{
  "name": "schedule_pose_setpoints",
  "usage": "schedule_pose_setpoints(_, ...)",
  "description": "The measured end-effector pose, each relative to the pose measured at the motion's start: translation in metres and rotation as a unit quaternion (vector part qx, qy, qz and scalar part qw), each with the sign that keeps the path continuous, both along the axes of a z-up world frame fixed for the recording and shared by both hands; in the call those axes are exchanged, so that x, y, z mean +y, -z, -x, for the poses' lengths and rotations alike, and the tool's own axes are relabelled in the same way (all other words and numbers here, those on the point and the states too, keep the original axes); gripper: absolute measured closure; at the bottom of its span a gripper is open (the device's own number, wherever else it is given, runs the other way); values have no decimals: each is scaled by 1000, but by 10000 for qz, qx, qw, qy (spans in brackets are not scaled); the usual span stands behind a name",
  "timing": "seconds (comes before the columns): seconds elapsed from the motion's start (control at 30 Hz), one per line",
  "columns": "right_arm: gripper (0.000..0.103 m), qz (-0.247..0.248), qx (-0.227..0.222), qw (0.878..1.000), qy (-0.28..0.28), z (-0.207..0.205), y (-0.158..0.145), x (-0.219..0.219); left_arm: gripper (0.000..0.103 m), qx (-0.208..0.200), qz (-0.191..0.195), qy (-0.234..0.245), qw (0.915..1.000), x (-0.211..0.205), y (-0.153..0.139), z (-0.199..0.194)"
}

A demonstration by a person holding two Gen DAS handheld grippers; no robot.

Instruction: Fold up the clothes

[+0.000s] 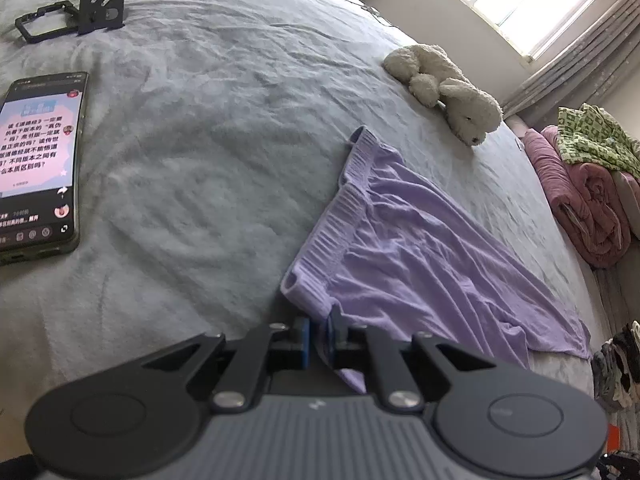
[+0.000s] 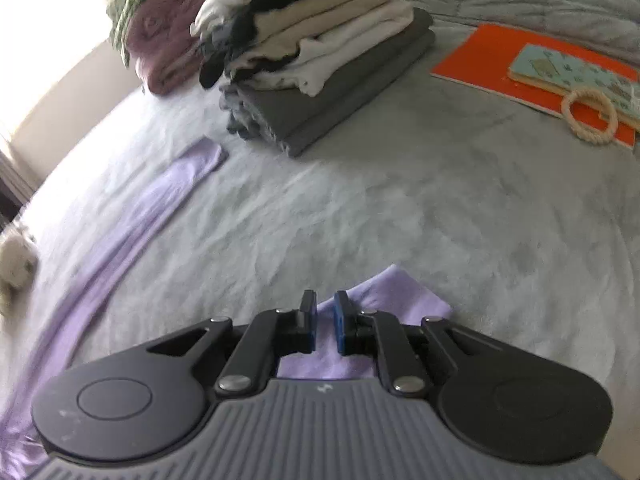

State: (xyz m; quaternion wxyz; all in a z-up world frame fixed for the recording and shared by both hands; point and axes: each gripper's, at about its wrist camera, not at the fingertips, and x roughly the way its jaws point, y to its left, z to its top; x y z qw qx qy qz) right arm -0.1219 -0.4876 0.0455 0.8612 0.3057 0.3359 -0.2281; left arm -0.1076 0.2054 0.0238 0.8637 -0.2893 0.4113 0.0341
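A light purple garment with a ribbed waistband lies spread on the grey bed cover. My left gripper is shut on the near corner of its waistband, and a fold of purple cloth hangs below the blue pads. In the right wrist view another corner of the purple garment lies flat under my right gripper. Its blue pads stand a narrow gap apart, with cloth showing between them but not pinched. A long purple edge runs away to the upper left.
A lit phone and a black phone stand lie at the left. A white plush dog sits beyond the garment, with rolled blankets to its right. A stack of folded clothes and an orange book lie ahead of my right gripper.
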Motion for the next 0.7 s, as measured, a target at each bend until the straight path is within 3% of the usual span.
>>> schedule_pose_setpoints(0.13, 88, -106, -345, 9993, 110, 33, -11, -6, 95, 28, 32, -4, 10000, 2, 2, -1)
schedule_pose_setpoints(0.2, 85, -163, -268, 9990, 328, 52, -13, -13, 95, 18, 21, -4, 10000, 1, 1, -1)
schedule_pose_setpoints(0.3, 85, -808, -201, 9951, 538, 61, -5, -25, 95, -5, 20, -21, 10000, 0, 0, 0)
schedule_pose_setpoints(0.37, 85, -786, 46, 9943, 719, 58, 2, -28, 96, -54, 35, -35, 10000, 1, -1, 1)
schedule_pose_setpoints(0.53, 85, -829, -57, 9948, 596, 39, 14, -29, 97, -214, 89, -68, 9997, 5, -8, 5)
schedule_pose_setpoints(0.57, 88, -686, 21, 9962, 539, 36, 12, -27, 97, -250, 101, -74, 9996, 5, -9, 5)
schedule_pose_setpoints(0.6, 100, -542, 99, 9973, 482, 32, 11, -25, 97, -289, 115, -90, 9995, 7, -11, 6)
schedule_pose_setpoints(0.7, 101, -299, 92, 9982, 511, 37, 1, -22, 98, -403, 302, -162, 9986, 15, -19, 13)
